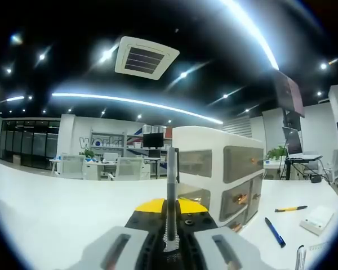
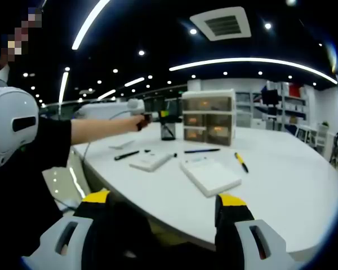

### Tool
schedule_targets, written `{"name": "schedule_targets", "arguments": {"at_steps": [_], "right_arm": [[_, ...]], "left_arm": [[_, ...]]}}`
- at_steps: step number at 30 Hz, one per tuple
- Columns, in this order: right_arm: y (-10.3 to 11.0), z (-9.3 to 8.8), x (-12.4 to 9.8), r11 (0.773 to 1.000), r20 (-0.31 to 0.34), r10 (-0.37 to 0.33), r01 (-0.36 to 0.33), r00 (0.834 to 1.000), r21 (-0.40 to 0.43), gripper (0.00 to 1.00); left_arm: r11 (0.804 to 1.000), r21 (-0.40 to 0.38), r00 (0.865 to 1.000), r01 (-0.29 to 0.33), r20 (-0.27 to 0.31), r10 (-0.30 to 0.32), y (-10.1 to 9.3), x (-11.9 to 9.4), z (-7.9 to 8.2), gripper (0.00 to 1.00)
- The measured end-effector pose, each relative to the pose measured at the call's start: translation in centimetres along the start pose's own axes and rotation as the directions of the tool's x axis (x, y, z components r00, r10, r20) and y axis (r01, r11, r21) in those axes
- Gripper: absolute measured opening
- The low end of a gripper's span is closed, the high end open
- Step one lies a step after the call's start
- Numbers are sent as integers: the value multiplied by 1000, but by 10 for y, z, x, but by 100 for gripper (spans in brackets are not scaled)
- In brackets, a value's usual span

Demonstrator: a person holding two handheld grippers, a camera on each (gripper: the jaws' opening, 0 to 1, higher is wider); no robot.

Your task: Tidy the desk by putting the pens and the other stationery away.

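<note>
Pen [image 1: 171,191] upright, gripped by L fingers [image 1: 170,243], tip hidden | R fingers [image 2: 163,216] apart, holding nothing

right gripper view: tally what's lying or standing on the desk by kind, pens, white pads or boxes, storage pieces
pens: 3 (left dark pen, middle dark pen, yellow pen)
white pads or boxes: 2 (notepad, small white box)
storage pieces: 2 (drawer unit, mesh pen cup)
total: 7

I see open desk [image 2: 281,169] on the right; drawer unit [image 2: 209,117], mesh cup [image 2: 168,130] and scattered pens block the far-left approach.
</note>
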State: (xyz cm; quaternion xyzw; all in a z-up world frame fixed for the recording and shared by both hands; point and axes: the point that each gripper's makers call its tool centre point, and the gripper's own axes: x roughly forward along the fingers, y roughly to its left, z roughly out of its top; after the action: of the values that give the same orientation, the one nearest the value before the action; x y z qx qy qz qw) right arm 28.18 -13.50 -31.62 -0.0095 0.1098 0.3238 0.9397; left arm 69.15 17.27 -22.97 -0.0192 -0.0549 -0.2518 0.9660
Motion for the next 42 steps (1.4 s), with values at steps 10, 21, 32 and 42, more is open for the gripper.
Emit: {"name": "schedule_targets", "arguments": {"at_steps": [10, 21, 32, 42], "right_arm": [[3, 1, 2, 1000, 1, 7, -7, 1000, -1, 70], [7, 2, 3, 1000, 6, 18, -18, 1000, -3, 70], [10, 1, -1, 1000, 18, 30, -30, 999, -2, 70], [6, 2, -8, 1000, 26, 16, -16, 1000, -6, 70]], "left_arm": [[1000, -1, 1000, -22, 9, 22, 3, -4, 4, 26], [1000, -22, 1000, 1, 16, -1, -12, -17, 14, 39], [997, -34, 997, 62, -44, -64, -41, -51, 10, 46], [990, -69, 991, 126, -28, -128, -74, -96, 12, 52]]}}
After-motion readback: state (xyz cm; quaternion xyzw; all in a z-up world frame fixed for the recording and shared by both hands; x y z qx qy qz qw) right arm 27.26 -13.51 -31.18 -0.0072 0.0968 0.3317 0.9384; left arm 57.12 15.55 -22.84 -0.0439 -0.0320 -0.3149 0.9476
